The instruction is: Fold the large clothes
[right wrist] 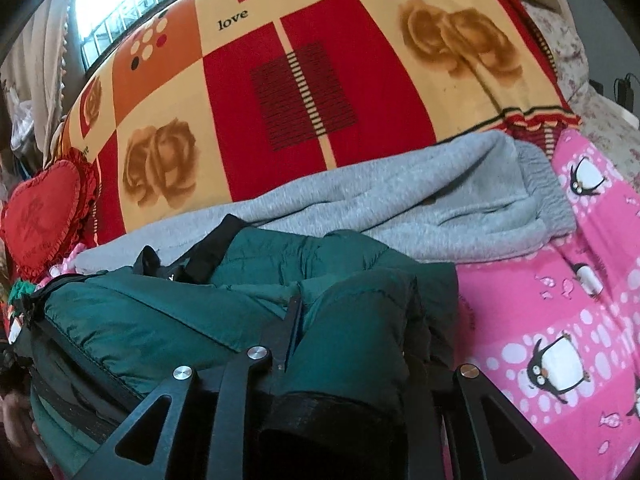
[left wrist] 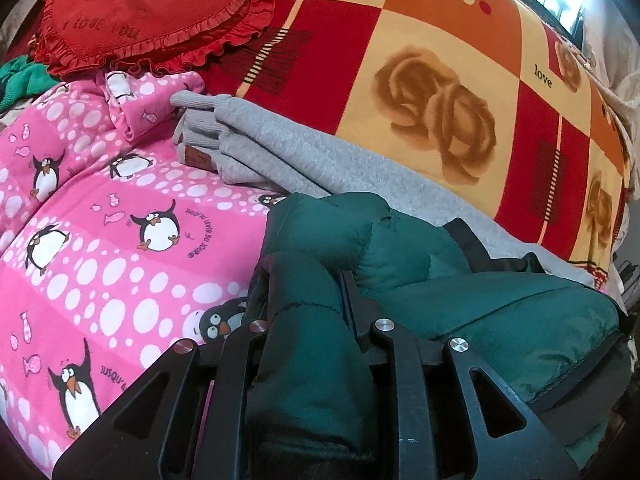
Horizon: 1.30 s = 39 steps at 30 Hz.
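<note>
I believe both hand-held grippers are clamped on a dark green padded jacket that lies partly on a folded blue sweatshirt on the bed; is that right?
Nearly: the garment under the dark green padded jacket is grey, not blue. The right wrist view shows the folded grey sweatshirt stretching behind the jacket. The rest stands: the left hand-held gripper and right hand-held gripper each pinch a fold of the jacket.

A red heart-shaped cushion (left wrist: 148,16) is seen at eleven o'clock, resting on a rose-patterned blanket (left wrist: 440,80); a pink penguin-print cover (left wrist: 100,240) is spread at eight o'clock.
</note>
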### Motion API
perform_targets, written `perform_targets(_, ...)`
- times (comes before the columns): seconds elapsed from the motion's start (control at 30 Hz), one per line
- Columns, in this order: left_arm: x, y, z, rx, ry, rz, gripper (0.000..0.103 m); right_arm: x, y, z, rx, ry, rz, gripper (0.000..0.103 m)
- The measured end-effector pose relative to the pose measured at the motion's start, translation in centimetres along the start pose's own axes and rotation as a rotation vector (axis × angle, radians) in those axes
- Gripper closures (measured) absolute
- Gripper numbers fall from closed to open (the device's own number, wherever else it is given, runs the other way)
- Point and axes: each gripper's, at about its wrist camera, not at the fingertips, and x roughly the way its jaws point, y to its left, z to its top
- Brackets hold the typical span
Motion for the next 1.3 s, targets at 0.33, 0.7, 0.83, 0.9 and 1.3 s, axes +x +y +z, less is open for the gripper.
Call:
perform_targets(0.33, 0.2, 0.4, 0.0, -0.017, -0.001, -0.021, 0.083, -0.2, -0.1, -0.4, 0.008, -0.008, 0.023, 0.079)
perform_targets(0.7, -0.4, 0.6, 0.1, -0.051, -0.007, -0.046, 0.083, -0.6, -0.4, -0.2, 0.043, 0.014, 0.04, 0.076)
perform_targets(0.83, -0.6, 0.7, 0.1, -0.063, -0.016, -0.055, 0.082, -0.6, -0.3, -0.2, 0.04, 0.02, 0.036, 0.076)
perform_targets(0.9, -0.7, 0.7, 0.1, -0.07, -0.015, -0.058, 0.082, -0.6, -0.3, -0.2, 0.04, 0.019, 0.033, 0.076)
perform_targets(1.3, -0.6, 0.6, 1.1, -0.071, 0.043, -0.037, 0.081, -1.7, -0.4, 0.5, 0.071, 0.026, 0.041, 0.07)
